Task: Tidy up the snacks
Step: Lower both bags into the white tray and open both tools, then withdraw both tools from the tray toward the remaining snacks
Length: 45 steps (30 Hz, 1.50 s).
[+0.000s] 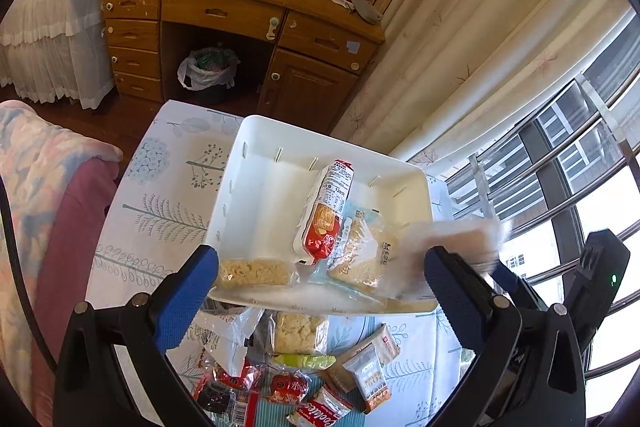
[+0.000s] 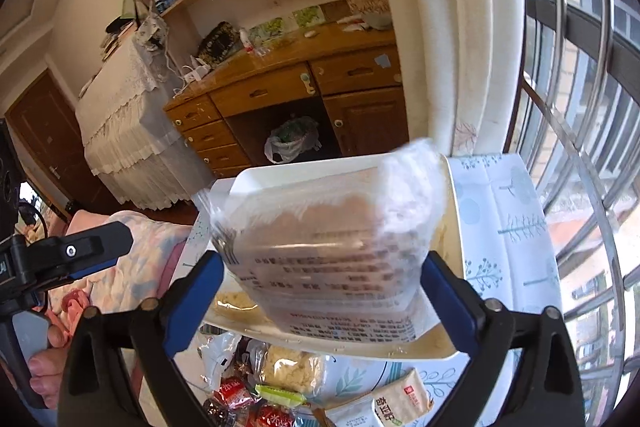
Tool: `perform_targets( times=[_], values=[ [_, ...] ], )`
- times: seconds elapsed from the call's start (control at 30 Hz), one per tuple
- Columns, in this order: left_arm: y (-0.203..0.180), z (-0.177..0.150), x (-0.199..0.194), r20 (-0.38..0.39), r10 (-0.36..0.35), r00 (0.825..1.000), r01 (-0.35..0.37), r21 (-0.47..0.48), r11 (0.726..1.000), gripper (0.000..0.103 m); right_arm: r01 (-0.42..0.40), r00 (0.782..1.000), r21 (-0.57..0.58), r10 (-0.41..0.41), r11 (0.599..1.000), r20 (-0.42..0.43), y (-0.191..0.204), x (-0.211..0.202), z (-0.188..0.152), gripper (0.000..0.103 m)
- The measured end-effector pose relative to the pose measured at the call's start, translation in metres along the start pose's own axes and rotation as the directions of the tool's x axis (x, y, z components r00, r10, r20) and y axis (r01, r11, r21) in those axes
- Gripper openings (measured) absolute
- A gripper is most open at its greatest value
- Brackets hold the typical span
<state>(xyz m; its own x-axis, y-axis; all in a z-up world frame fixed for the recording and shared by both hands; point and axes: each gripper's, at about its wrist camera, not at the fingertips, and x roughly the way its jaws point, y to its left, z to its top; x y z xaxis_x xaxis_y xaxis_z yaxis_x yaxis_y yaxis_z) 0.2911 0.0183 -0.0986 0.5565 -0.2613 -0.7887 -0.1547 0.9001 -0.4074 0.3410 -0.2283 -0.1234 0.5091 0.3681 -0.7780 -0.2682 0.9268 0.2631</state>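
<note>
A white tray (image 1: 260, 183) stands on the tree-print tablecloth (image 1: 168, 211). It holds a pale rice cracker packet (image 1: 254, 273), a red and white biscuit pack (image 1: 326, 203) and a clear cracker packet (image 1: 360, 259). My left gripper (image 1: 320, 291) hangs open over the tray's near rim, with nothing gripped. My right gripper (image 2: 320, 283) stands wide open. A clear packet of brown biscuits (image 2: 332, 239) sits blurred between its pads, over the tray's right end (image 2: 452, 219). The same packet (image 1: 452, 239) shows smeared in the left wrist view.
Several loose snack packets (image 1: 300, 367) lie on the table in front of the tray. A blanket-covered seat (image 1: 48, 187) borders the left. A wooden desk (image 1: 240, 11) stands beyond the table, curtain and window rails (image 1: 580, 167) to the right. A hand (image 2: 44, 367) shows low left.
</note>
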Motion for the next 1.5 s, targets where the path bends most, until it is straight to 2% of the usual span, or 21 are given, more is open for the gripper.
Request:
perform_targets(
  times=[0.1,0.2,0.5,1.2,1.5],
  values=[
    [0.001,-0.005,-0.012,0.015,0.002,1.000,-0.002,-0.003,1.000,0.102,-0.057,0.998,0.054,0.057,0.997,-0.007,-0.002,-0.002,0.011,0.103],
    [0.004,-0.010,-0.024,0.029,0.006,1.000,-0.006,-0.004,1.000,0.102,-0.029,0.999,-0.004,0.029,1.000,0.036,0.009,-0.011,0.014,0.103],
    [0.014,-0.030,-0.063,0.059,0.003,0.998,-0.003,-0.007,1.000,0.102,-0.055,0.998,-0.018,0.056,0.998,0.036,0.037,-0.030,0.001,0.103],
    [0.067,-0.094,-0.151,0.094,-0.052,0.994,0.047,0.055,0.997,0.102,-0.024,0.995,-0.005,0.025,1.000,0.100,0.109,-0.098,-0.074,0.101],
    [0.090,-0.120,-0.171,0.070,-0.089,0.994,0.084,0.075,0.994,0.102,0.014,0.995,0.017,-0.016,1.000,0.097,0.126,-0.112,-0.109,0.099]
  ],
)
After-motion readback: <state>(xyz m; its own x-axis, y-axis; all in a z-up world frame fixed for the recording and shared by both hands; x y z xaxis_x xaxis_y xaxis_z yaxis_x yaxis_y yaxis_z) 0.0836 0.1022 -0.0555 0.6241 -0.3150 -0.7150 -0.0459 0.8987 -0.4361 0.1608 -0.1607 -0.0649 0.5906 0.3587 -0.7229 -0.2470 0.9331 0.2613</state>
